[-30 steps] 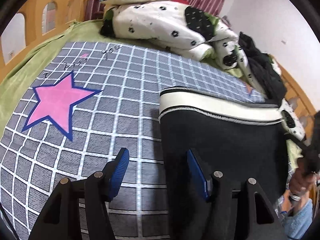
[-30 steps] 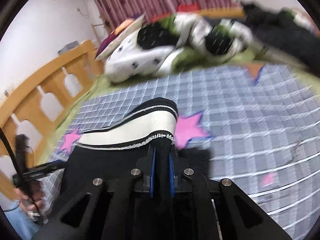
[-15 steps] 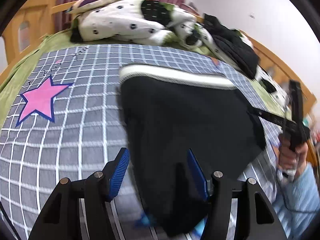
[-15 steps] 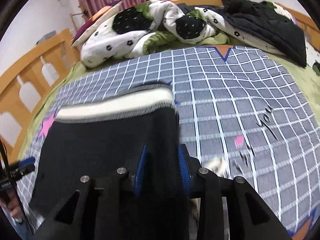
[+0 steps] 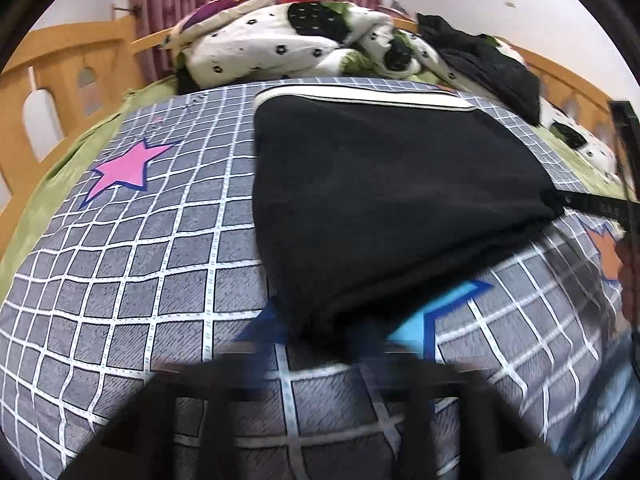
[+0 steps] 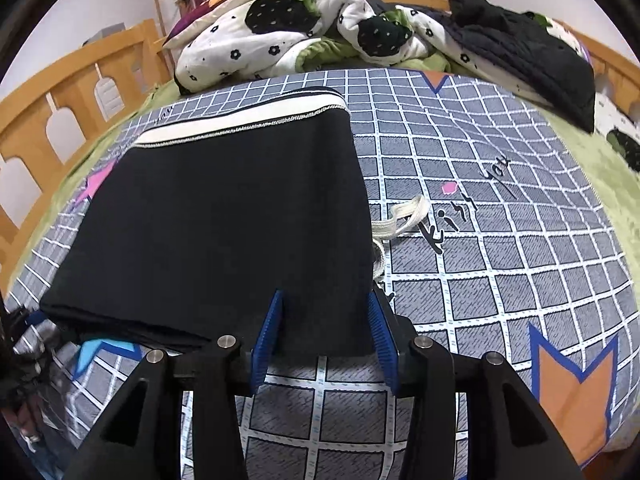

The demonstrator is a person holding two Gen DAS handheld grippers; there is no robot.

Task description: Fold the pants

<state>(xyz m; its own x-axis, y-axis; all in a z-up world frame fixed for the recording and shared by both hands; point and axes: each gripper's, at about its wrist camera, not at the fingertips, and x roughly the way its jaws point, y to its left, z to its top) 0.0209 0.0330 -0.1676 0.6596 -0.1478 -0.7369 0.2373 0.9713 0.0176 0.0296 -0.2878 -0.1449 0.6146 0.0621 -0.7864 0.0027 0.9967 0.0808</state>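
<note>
The black pants (image 5: 380, 200) lie folded flat on the checked bedspread (image 5: 140, 280), with the white waistband (image 6: 240, 120) at the far end. My left gripper (image 5: 332, 348) is heavily blurred at the pants' near corner, and its jaws look shut on that corner. In the right wrist view it shows at the left edge (image 6: 28, 318), by the same corner. My right gripper (image 6: 326, 320) is opening. The near right edge of the pants (image 6: 220, 220) lies between its blue pads (image 6: 272, 332), and they do not press on it. A white drawstring (image 6: 400, 216) sticks out beside the pants.
A bunched white quilt with black flowers (image 6: 280, 36) and a pillow (image 5: 228, 12) fill the head of the bed. A heap of black clothing (image 6: 520, 52) lies at the far right. Wooden bed rails (image 6: 80, 92) run along the left side. A person's hand (image 6: 28, 420) holds the left gripper.
The left gripper has slid to the pants' near corner and gone from open to shut. The right gripper's jaws have parted from the fabric. The pants now lie flat.
</note>
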